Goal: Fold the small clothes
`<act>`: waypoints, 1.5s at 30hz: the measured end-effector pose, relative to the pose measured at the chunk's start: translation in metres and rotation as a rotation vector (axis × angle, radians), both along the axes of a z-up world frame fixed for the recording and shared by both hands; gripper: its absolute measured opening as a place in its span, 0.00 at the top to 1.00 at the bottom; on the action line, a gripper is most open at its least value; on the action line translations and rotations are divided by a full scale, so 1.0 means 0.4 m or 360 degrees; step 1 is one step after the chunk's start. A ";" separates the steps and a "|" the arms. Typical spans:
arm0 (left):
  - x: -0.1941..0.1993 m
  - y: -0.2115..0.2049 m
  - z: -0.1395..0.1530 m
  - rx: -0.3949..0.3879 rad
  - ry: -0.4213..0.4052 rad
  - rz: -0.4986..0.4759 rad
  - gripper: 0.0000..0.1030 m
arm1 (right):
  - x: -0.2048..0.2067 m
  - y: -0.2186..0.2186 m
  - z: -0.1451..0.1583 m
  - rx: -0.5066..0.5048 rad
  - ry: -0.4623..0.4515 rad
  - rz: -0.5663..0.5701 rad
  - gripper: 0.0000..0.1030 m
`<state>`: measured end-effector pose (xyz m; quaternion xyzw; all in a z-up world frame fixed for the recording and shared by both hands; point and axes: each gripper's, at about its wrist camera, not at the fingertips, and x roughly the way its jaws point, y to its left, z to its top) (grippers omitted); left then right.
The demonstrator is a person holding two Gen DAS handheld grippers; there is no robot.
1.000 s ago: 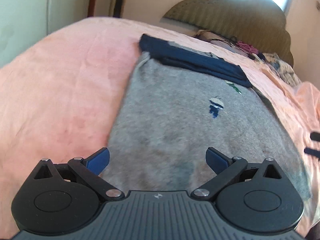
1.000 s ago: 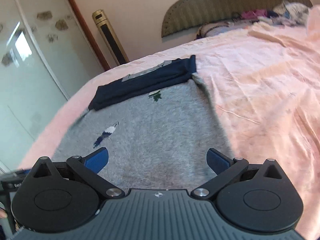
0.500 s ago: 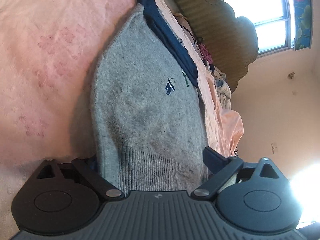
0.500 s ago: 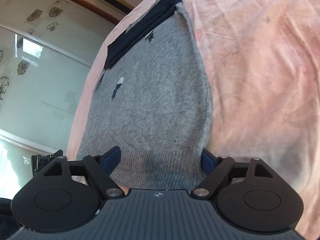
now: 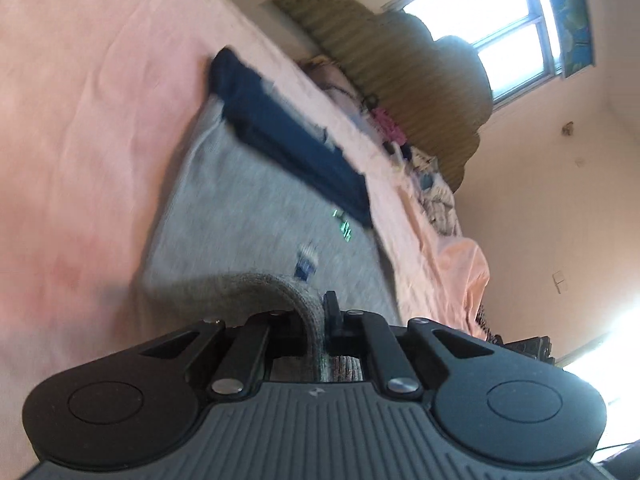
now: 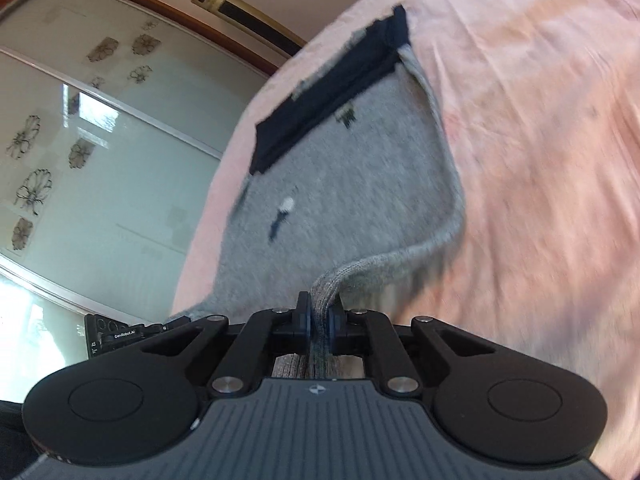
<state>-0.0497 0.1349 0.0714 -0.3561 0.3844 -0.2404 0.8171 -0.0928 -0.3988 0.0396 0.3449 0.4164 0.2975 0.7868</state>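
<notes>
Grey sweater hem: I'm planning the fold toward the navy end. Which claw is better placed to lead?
Neither: left claw and right claw both pinch the grey sweater hem.

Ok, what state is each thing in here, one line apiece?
Left gripper: just closed, pinching the sweater's hem.
Right gripper: just closed, pinching the hem too.
Grey sweater: flat on the bed, near edge lifted.
Navy garment: folded, lying across the sweater's far end.
Pink sheet: spread, slightly wrinkled.
</notes>
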 end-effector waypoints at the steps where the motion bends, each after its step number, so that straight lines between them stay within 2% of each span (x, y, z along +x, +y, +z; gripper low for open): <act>1: 0.052 -0.002 0.023 -0.0008 -0.0055 0.0019 0.94 | 0.052 0.000 0.019 0.0049 -0.0054 -0.0016 0.87; 5: 0.296 -0.027 0.088 0.0027 -0.0224 0.0076 0.94 | 0.265 -0.015 0.066 0.0194 -0.0198 -0.0151 0.87; 9: 0.552 -0.066 0.093 0.0158 -0.0278 0.0139 0.94 | 0.529 -0.048 0.040 0.0327 -0.0155 -0.0335 0.87; 12: 0.726 -0.075 0.061 0.0367 -0.0233 0.0263 0.94 | 0.703 -0.048 0.009 0.0298 -0.0088 -0.0417 0.87; 14: 0.828 -0.079 0.007 0.0480 -0.0104 0.0321 0.93 | 0.808 -0.042 -0.031 0.0302 -0.0014 -0.0498 0.86; 15: 0.867 -0.079 -0.021 0.0529 0.0035 0.0351 0.91 | 0.848 -0.040 -0.057 0.0308 0.0026 -0.0550 0.79; 16: 0.881 -0.067 -0.045 0.0540 0.0195 0.0383 0.90 | 0.877 -0.035 -0.084 0.0279 0.0093 -0.0615 0.66; 17: 0.879 -0.051 -0.064 0.0489 0.0283 0.0381 0.89 | 0.892 -0.028 -0.107 0.0240 0.0174 -0.0671 0.27; 18: 0.867 -0.035 -0.075 0.0404 0.0303 0.0353 0.84 | 0.888 -0.023 -0.125 0.0226 0.0211 -0.0728 0.13; 19: 0.843 -0.014 -0.078 0.0328 0.0289 0.0338 0.77 | 0.874 -0.023 -0.131 0.0260 0.0165 -0.0739 0.08; 20: 0.807 0.005 -0.070 0.0297 0.0255 0.0369 0.54 | 0.856 -0.026 -0.130 0.0293 0.0111 -0.0717 0.09; 21: 0.762 0.027 -0.058 0.0291 0.0197 0.0440 0.26 | 0.830 -0.031 -0.125 0.0308 0.0076 -0.0698 0.10; 23: 0.651 0.068 -0.028 0.0284 0.0017 0.0631 0.05 | 0.767 -0.047 -0.107 0.0304 0.0009 -0.0656 0.10; 25: 0.553 0.094 -0.017 0.0253 -0.0041 0.0701 0.05 | 0.686 -0.067 -0.081 0.0257 -0.0059 -0.0600 0.10; 28: 0.421 0.095 -0.052 0.0158 0.0035 0.0717 0.05 | 0.556 -0.087 -0.060 0.0190 -0.0103 -0.0546 0.10; 32: 0.271 0.031 -0.130 0.0032 0.0155 0.0692 0.05 | 0.423 -0.078 -0.076 0.0080 -0.0040 -0.0500 0.10; 34: 0.254 -0.025 -0.158 0.0066 0.0181 0.0636 0.05 | 0.390 -0.059 -0.095 0.0037 0.0017 -0.0490 0.10; 37: 0.281 -0.074 -0.156 0.0180 0.0102 0.0627 0.05 | 0.391 -0.019 -0.126 -0.0009 0.0081 -0.0456 0.14; 41: 0.357 -0.063 -0.166 0.0119 0.0099 0.0773 0.06 | 0.442 0.028 -0.150 0.0009 0.0098 -0.0555 0.20; 43: 0.377 -0.073 -0.159 0.0159 0.0113 0.0798 0.07 | 0.472 0.046 -0.160 0.0026 0.0088 -0.0651 0.23; 44: 0.383 -0.076 -0.158 0.0180 0.0116 0.0799 0.23 | 0.484 0.053 -0.165 0.0035 0.0087 -0.0686 0.28; 45: 0.390 -0.079 -0.161 0.0221 0.0147 0.0779 0.80 | 0.494 0.059 -0.170 0.0037 0.0094 -0.0707 0.40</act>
